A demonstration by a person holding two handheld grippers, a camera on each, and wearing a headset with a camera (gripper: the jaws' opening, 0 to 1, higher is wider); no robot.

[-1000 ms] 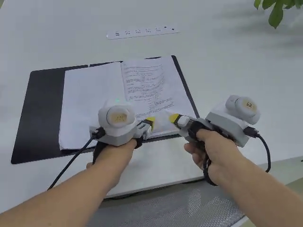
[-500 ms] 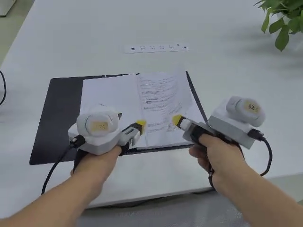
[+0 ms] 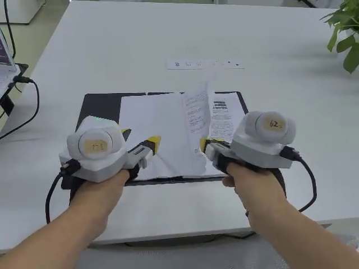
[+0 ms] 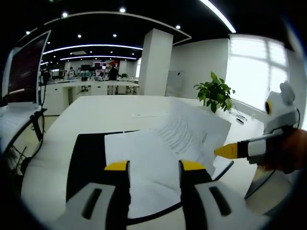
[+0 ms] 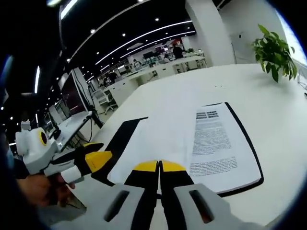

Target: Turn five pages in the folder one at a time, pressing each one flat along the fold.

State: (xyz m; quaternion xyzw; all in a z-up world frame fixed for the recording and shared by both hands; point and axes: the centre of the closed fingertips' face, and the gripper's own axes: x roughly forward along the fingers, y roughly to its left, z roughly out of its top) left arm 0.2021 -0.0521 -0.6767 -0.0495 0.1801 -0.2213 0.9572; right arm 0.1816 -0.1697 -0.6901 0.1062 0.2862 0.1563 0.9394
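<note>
The black folder [image 3: 98, 103] lies open on the white table, with a blank page [image 3: 151, 120] on its left side and a printed page [image 3: 224, 117] on its right. One sheet [image 3: 196, 120] stands lifted near the fold. My right gripper [image 3: 205, 147] is shut on that sheet's lower edge; in the right gripper view the jaws [image 5: 158, 166] are closed together over the paper [image 5: 158, 136]. My left gripper [image 3: 151, 143] hovers open over the folder's near left part, its jaws [image 4: 154, 166] spread with nothing between them. The raised sheet [image 4: 192, 132] curves up ahead of them.
A white power strip [image 3: 205, 64] lies beyond the folder. A potted plant [image 3: 345, 33] stands at the far right. Cables [image 3: 28, 92] run off the table's left edge. The table's near edge [image 3: 179, 230] is close to the person's hands.
The right gripper has raised the right-hand sheet off the folder, so it now stands near the fold. The left gripper has drifted left. The head camera has also shifted.
</note>
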